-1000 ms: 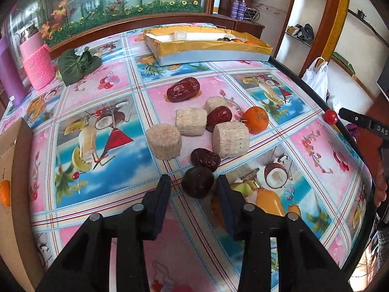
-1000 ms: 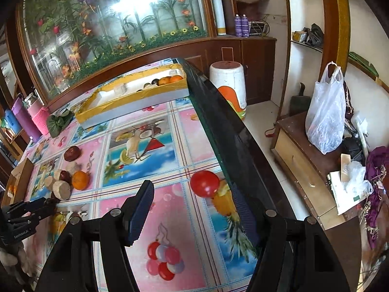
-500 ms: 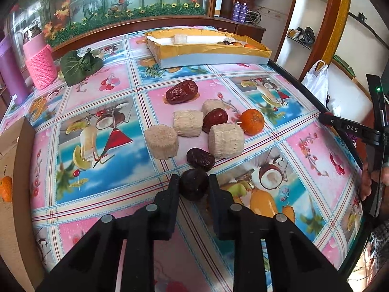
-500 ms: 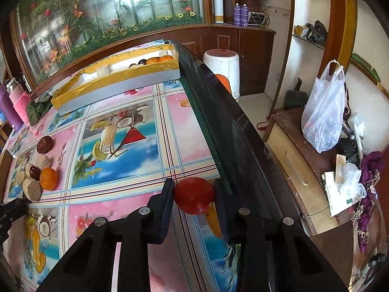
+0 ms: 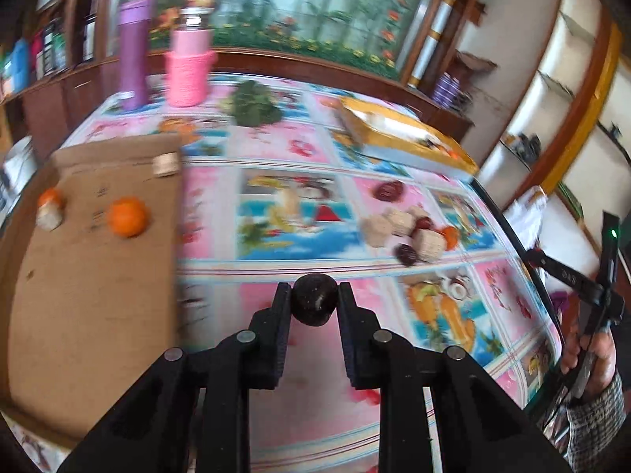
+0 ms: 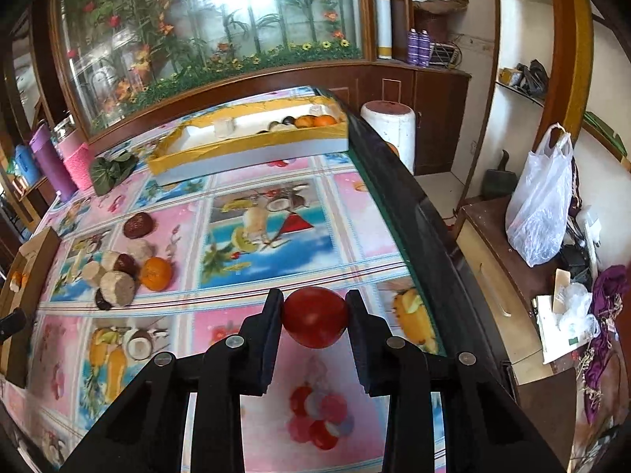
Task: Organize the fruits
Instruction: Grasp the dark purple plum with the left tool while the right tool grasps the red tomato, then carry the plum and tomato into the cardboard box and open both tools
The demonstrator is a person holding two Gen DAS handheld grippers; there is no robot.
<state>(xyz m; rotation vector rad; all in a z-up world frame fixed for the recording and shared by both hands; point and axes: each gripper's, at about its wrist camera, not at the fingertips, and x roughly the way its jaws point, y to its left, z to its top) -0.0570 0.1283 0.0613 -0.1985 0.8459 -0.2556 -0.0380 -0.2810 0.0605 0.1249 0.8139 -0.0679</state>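
While both tools are raised above a table (image 6: 355,213) covered in a fruit-print cloth, the left gripper (image 5: 314,305) pinches a dark round fruit (image 5: 314,304) between its two black fingers, lifted over a pink panel of the cloth. To its left lies a flat brown cardboard tray (image 5: 90,287) carrying an orange (image 5: 128,216), a pale cylindrical piece with an orange-topped item beside it (image 5: 49,211), and a small pale block (image 5: 165,164) near the far edge. The right gripper (image 6: 315,315) is closed on a red tomato-like fruit (image 6: 315,316), held above the cloth close to the table's dark right-hand rim. A cluster of loose items (image 6: 118,272) sits on the cloth towards the left in the right wrist view: pale cylindrical pieces, dark red date-like fruits and an orange (image 6: 156,273) touching one another, with a larger dark red fruit (image 6: 138,224) a little farther back on its own. At the far side stands a long yellow-edged box (image 6: 252,146) holding two oranges and a few dark and pale pieces at its right end. A green leafy bundle (image 6: 112,169), a pink knit-covered jar (image 5: 189,71) and a purple bottle (image 5: 136,51) line the far left of the table. The left wrist view is motion-blurred.
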